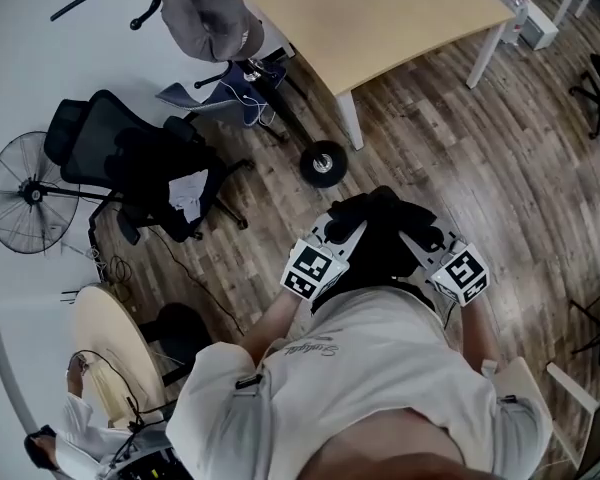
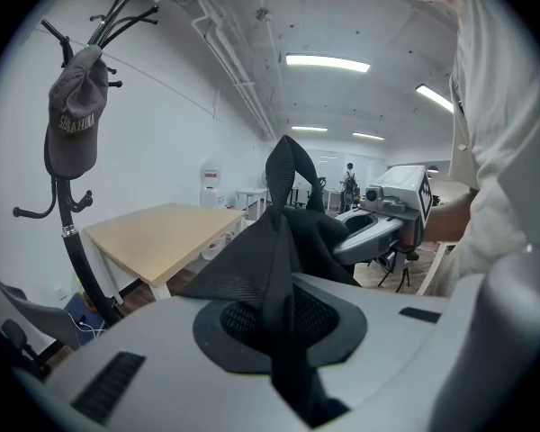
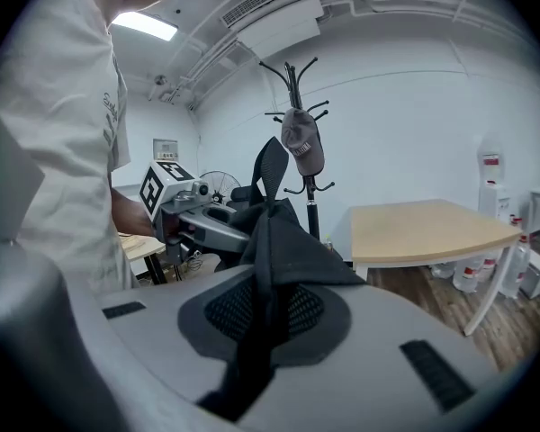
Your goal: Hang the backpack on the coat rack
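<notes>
Left gripper and right gripper are each clenched on strap fabric of the black backpack, which is bunched between them, with the coat rack standing well ahead.

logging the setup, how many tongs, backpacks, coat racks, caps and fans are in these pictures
tongs: 2, left tongs and right tongs, both clamped on the backpack
backpack: 1
coat rack: 1
cap: 1, hanging on the coat rack
fan: 1
total: 6
</notes>
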Tool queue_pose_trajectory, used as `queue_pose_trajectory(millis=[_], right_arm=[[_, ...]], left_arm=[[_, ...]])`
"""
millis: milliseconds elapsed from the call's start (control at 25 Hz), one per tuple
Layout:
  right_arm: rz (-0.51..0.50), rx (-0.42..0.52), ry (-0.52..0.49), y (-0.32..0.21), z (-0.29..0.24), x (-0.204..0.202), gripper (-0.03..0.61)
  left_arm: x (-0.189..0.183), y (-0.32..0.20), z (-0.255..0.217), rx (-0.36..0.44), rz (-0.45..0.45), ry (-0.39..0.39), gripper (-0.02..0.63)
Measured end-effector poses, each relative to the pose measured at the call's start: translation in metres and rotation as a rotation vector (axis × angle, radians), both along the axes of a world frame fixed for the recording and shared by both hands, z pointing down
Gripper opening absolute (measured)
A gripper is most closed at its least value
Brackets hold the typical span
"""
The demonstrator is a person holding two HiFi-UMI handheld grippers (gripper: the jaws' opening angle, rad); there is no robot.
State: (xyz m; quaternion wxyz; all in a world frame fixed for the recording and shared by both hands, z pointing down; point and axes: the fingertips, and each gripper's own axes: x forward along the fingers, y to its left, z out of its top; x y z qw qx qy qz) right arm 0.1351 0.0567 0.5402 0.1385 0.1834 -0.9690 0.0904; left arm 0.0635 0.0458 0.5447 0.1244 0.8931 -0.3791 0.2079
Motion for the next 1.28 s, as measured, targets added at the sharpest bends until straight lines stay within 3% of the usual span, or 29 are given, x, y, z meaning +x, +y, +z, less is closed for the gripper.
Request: queue_pose_trajectory(millis=[280,440,600,760,1040,1280], right_arm=[[-0.002,-0.028,0.01,-0.063,0.004,-0.013,0.029],[-0.046,-0.02,0.049,-0.107,0.005,-0.025,0.029],[-0.09,0.019,0.072,-0.142,-0.006,-0.034,0.029],[-0.106,0.073,0.06,-0.176,-0.013,-0.041,0.029],[-0.202,0.131,0.04,-0.204,-0.032,-0.072,0.029],[-0.326,0.11,0.042,-0.227,-0.023,-0.1,0.029]], left_arm=[[-0.011,-0.063,0.001,0.001,0.014,0.017,0.044],[-0.021,-0.104,0.002,0.005,-0.035,0.041,0.044],[-0.033,-0.134,-0.009,0.008,-0.057,0.061,0.044],[-0.04,-0.165,-0.016,0.063,-0.08,0.052,0.044],[-0.069,-0.188,-0.032,0.117,-0.199,0.013,0.044],[-0.096,-0.2,-0.026,0.09,-0.332,-0.003,0.044]])
